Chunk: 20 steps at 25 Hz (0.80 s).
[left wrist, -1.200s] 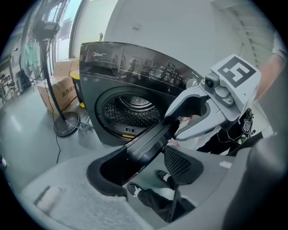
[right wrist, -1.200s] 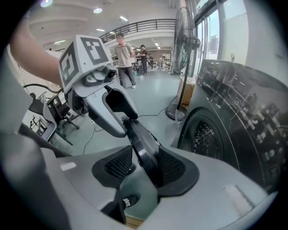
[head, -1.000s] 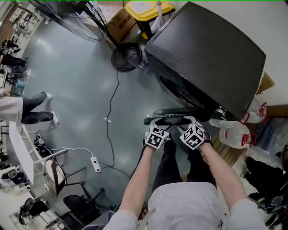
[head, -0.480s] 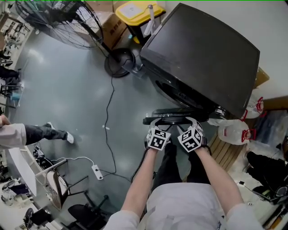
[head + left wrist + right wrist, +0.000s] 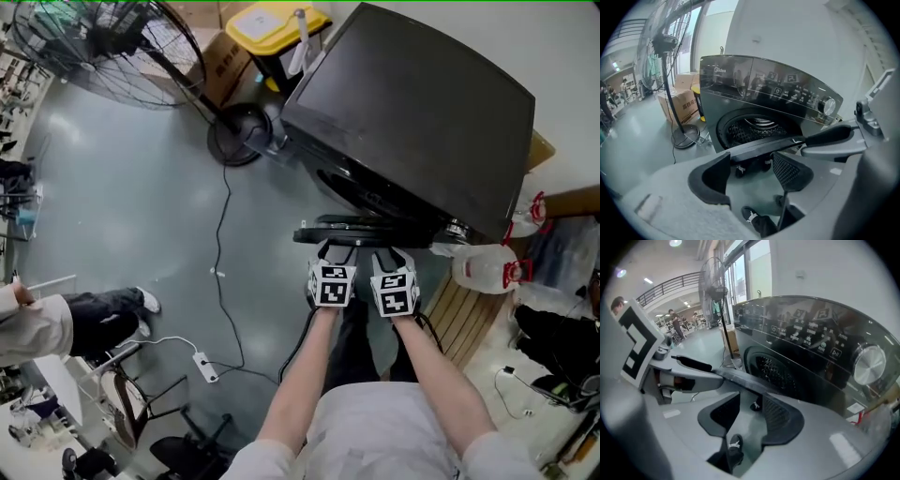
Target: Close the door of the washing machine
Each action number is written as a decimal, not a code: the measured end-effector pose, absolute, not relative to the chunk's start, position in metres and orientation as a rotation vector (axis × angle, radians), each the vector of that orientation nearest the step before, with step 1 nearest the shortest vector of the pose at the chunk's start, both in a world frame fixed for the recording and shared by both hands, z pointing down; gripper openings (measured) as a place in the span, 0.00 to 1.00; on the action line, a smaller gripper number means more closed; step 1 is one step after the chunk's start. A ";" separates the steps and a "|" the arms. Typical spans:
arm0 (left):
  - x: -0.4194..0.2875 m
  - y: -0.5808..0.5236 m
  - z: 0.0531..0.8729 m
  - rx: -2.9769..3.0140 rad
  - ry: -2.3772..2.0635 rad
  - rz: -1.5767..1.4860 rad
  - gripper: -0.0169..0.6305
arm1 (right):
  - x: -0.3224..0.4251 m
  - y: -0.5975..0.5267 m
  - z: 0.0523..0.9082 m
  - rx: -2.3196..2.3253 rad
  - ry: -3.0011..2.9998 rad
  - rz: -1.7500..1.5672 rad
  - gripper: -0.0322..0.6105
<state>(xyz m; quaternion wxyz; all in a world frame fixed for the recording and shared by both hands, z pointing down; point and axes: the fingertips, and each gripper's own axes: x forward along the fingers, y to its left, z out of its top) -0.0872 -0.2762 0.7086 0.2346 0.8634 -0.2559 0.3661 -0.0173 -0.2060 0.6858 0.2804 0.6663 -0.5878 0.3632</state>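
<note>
The door point(image 5: 361, 230) of the washing machine point(image 5: 412, 103) stands wide open, so all the closing remains. My left gripper point(image 5: 330, 251) is opening and my right gripper point(image 5: 389, 253) is closing. Both are empty, just near the door's edge.

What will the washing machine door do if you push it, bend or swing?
Probably swing, not bend: the door looks like a thick, rigid slab, seen edge-on. It stands open from the washing machine, so it likely pivots toward the drum opening. Its bulk suggests it's fairly heavy.

Light grey short-sleeved shirt point(image 5: 375, 433), dark trousers point(image 5: 349, 354), black shoe point(image 5: 757, 222) with white mark; forearms point(image 5: 296, 375) bare.
</note>
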 end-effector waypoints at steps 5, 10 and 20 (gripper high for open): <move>-0.084 -0.291 0.712 2.281 -0.762 0.961 0.36 | -0.006 -0.199 0.698 1.839 -1.558 1.040 0.26; -0.060 -0.295 0.713 2.333 -0.651 0.937 0.23 | 0.008 -0.207 0.700 1.901 -1.551 1.124 0.23; -0.038 -0.311 0.712 2.371 -0.594 0.889 0.04 | 0.037 -0.216 0.707 2.003 -1.481 1.237 0.12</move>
